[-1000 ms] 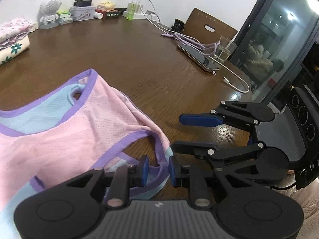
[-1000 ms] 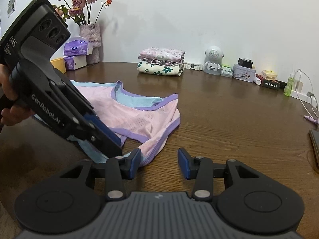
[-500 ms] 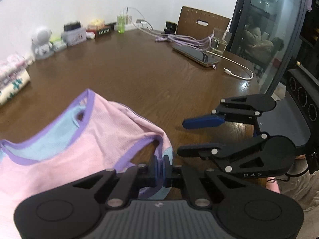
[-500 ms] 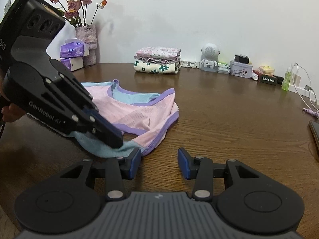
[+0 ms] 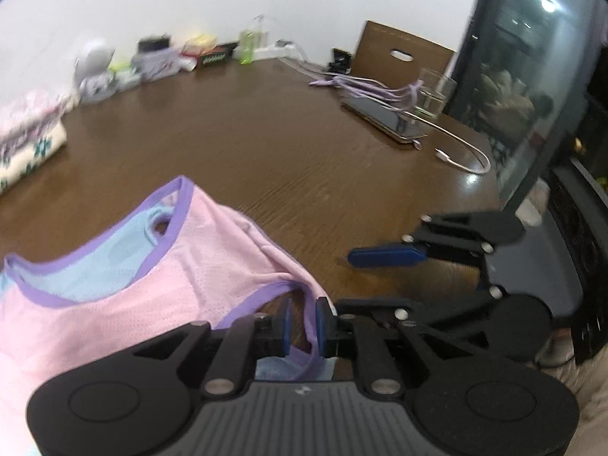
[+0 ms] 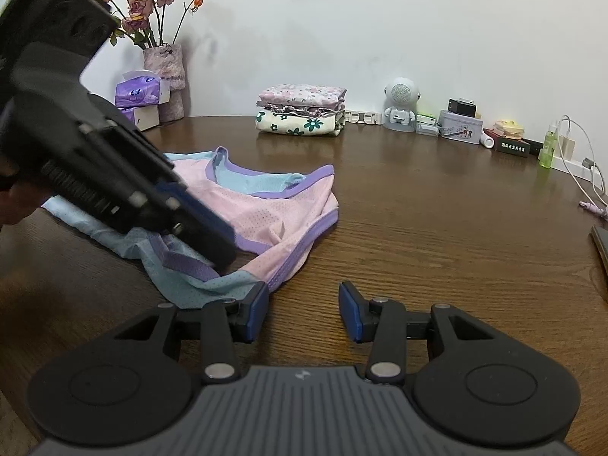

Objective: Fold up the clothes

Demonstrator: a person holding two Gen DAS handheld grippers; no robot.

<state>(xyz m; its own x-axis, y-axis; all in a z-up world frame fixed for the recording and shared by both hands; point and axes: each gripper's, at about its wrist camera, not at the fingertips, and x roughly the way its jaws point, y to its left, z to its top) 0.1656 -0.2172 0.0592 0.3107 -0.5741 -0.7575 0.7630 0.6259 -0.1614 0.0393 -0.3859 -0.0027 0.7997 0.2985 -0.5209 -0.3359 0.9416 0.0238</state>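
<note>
A pink mesh tank top [image 5: 125, 296] with purple trim and a light blue back lies crumpled on the brown table; it also shows in the right wrist view [image 6: 266, 209]. My left gripper [image 5: 303, 326] has its jaws a small gap apart around the purple strap, which runs between the pads. It shows in the right wrist view [image 6: 212, 243] over the top's near corner. My right gripper [image 6: 303, 311] is open and empty just right of the top's near hem, above the table; it shows in the left wrist view [image 5: 387, 277].
A stack of folded clothes [image 6: 302, 114] sits at the back by the wall. A vase of flowers [image 6: 165, 72], tissue packs [image 6: 138, 93], a small robot figure [image 6: 399, 108], boxes and a bottle [image 6: 547, 148] line the wall. A phone [image 5: 383, 119], cables and a glass [image 5: 433, 95] lie right.
My left gripper closed on the strap half a second ago and now its jaws stand slightly apart around it. The left view has swung a little. The right gripper stays open.
</note>
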